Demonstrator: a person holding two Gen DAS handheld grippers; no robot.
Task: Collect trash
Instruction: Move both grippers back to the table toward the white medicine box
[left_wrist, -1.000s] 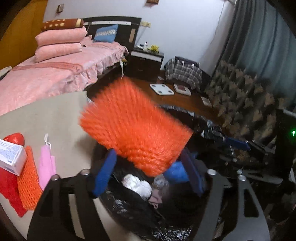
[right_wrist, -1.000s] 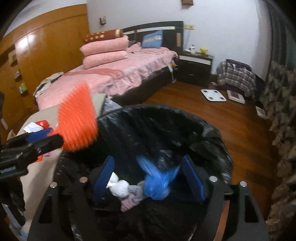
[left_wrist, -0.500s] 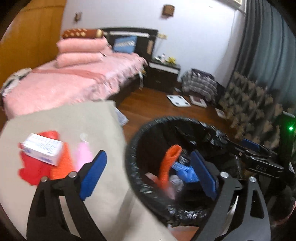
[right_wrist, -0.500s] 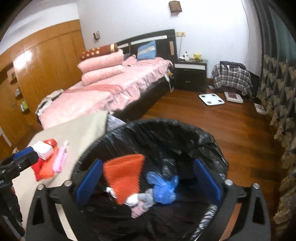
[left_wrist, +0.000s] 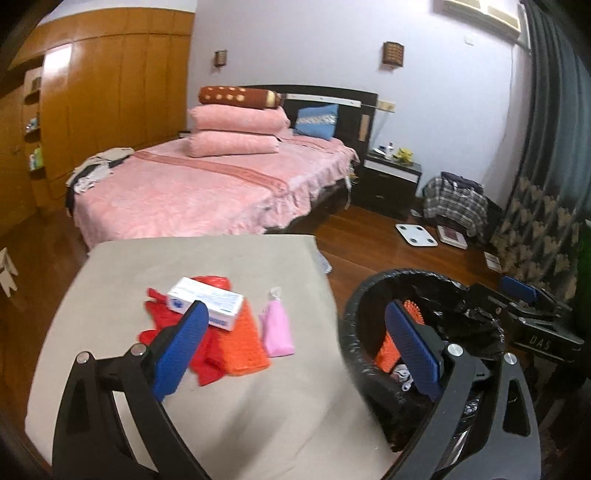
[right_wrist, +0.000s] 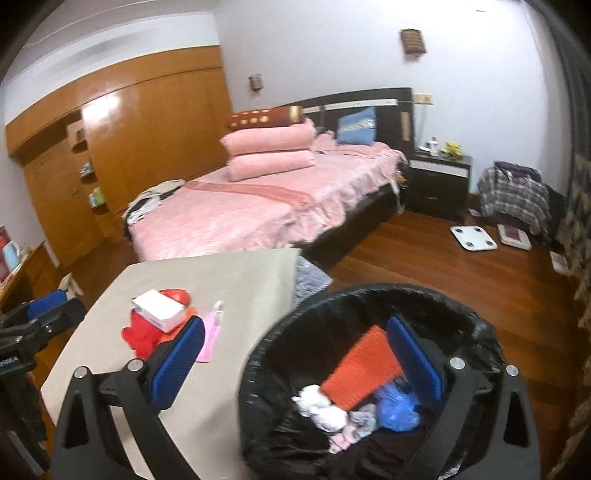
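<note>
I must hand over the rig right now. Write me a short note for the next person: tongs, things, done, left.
Left tongs: opening, nothing between them, above the beige table.
Right tongs: open, empty, over the black-lined trash bin.
Done: orange bristly mat, blue plastic bag and white crumpled tissue lie in the bin.
Left: white cardboard box, red plastic bag, orange mesh net and pink small pouch on the table.
</note>
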